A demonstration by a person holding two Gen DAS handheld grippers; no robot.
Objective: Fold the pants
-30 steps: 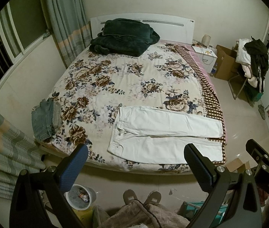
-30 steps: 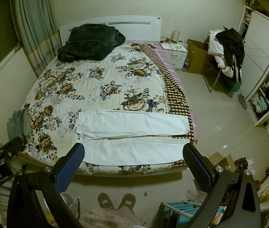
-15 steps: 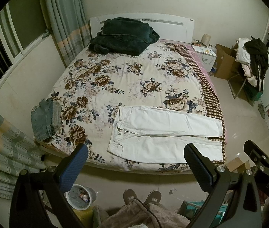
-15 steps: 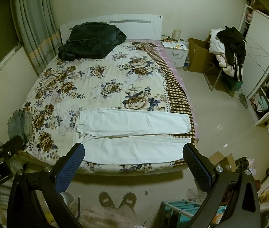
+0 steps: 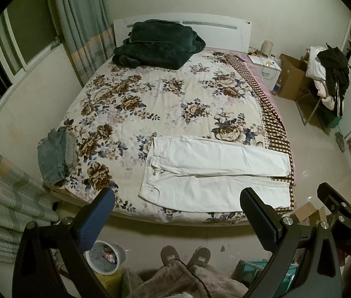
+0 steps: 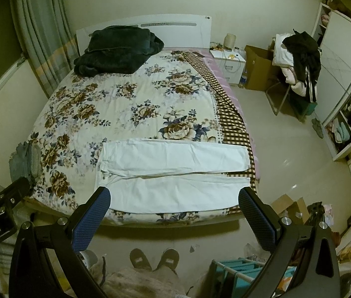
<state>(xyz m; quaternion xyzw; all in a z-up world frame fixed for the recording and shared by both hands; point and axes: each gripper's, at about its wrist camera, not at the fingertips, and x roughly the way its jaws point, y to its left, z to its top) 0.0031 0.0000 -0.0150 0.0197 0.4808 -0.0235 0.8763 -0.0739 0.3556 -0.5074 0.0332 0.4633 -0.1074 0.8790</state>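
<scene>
White pants [image 5: 212,171] lie flat and unfolded near the foot edge of a floral bedspread [image 5: 150,104], waistband to the left, both legs stretched to the right. They also show in the right wrist view [image 6: 173,173]. My left gripper [image 5: 175,213] is open and empty, held high above the floor in front of the bed's foot edge. My right gripper [image 6: 174,211] is open and empty too, likewise well above and short of the pants. Neither touches the cloth.
Folded blue jeans [image 5: 56,154] sit at the bed's left edge. A dark green blanket [image 5: 158,44] lies by the headboard. A white bin [image 5: 104,258] stands on the floor by the person's feet [image 5: 185,255]. A nightstand [image 6: 227,64], a cardboard box [image 6: 260,69] and a clothes-laden chair [image 6: 297,59] stand right.
Both views have shifted slightly, so the bed sits a little lower in the right wrist view. The pants have not moved and both grippers stay open.
</scene>
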